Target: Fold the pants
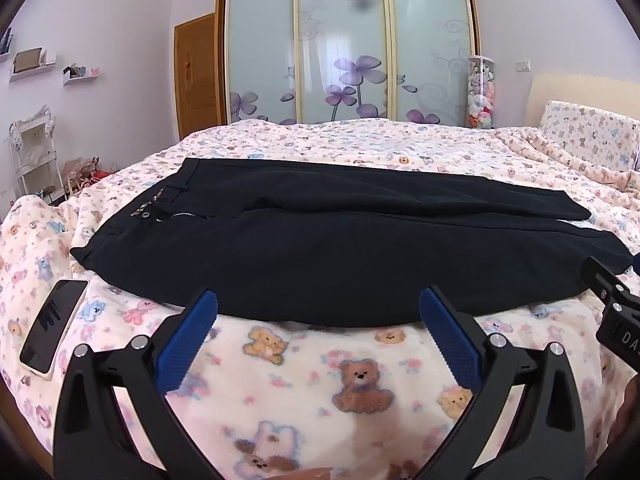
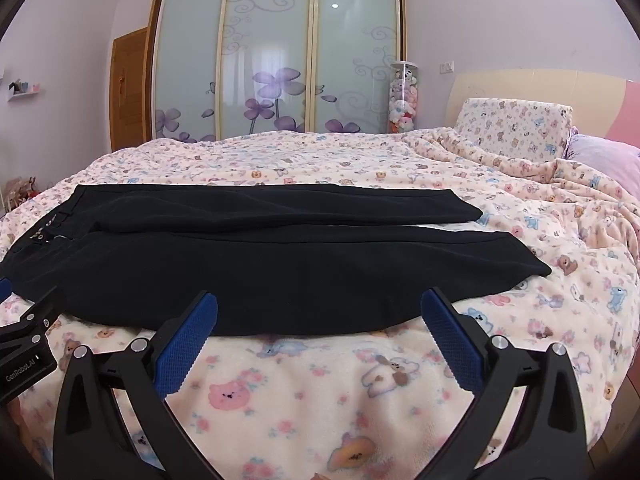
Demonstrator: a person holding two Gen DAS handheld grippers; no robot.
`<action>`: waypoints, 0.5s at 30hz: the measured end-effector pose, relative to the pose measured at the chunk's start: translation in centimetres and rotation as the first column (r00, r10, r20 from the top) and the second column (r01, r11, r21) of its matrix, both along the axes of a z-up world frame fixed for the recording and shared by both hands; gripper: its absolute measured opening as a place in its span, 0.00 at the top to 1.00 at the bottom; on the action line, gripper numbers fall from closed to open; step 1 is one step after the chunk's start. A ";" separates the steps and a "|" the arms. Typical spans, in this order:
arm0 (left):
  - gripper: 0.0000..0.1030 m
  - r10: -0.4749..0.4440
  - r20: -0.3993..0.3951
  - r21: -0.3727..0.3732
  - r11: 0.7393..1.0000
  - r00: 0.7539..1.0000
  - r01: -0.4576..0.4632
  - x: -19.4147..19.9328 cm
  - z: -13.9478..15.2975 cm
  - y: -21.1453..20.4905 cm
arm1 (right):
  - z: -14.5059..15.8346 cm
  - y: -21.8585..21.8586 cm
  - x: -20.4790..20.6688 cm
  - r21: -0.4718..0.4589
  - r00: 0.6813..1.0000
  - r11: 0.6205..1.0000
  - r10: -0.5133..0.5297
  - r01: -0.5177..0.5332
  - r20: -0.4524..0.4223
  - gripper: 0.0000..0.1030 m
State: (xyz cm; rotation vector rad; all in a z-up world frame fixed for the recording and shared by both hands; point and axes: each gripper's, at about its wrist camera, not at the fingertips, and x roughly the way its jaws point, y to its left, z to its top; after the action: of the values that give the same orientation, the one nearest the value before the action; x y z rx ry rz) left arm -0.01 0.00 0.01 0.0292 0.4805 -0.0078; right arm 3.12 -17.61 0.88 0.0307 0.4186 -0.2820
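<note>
Black pants [image 1: 320,248] lie flat across the bed, waistband to the left, both legs side by side running right; they also show in the right wrist view [image 2: 272,264]. My left gripper [image 1: 318,308] is open and empty, its blue fingertips at the near edge of the pants, just above the blanket. My right gripper [image 2: 319,308] is open and empty in the same way, further right along the near leg. Its body shows at the right edge of the left wrist view [image 1: 616,312].
A teddy-bear print blanket [image 1: 360,392] covers the bed. A phone [image 1: 52,324] lies on it left of the left gripper. Pillows [image 2: 516,128] stand at the headboard on the right. A sliding-door wardrobe [image 2: 276,56] is behind the bed.
</note>
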 end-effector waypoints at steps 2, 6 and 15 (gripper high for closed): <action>0.02 0.001 0.000 0.000 1.000 1.000 -0.001 0.0 0.0 0.0 | 0.0 0.0 0.0 0.000 1.000 1.000 0.000 0.000 0.000 0.01; 0.02 0.002 -0.001 -0.001 1.000 1.000 -0.002 0.0 0.1 0.0 | 0.0 0.0 0.0 0.000 1.000 1.000 0.001 -0.001 0.000 0.01; 0.02 0.002 -0.001 0.001 1.000 1.000 -0.002 0.0 0.0 0.0 | 0.0 0.0 0.1 0.001 1.000 1.000 0.000 0.000 -0.001 0.01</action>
State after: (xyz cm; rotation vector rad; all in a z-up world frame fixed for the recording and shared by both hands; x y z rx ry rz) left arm -0.05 -0.03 0.03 0.0299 0.4819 -0.0059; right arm 3.18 -17.61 0.85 0.0314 0.4195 -0.2820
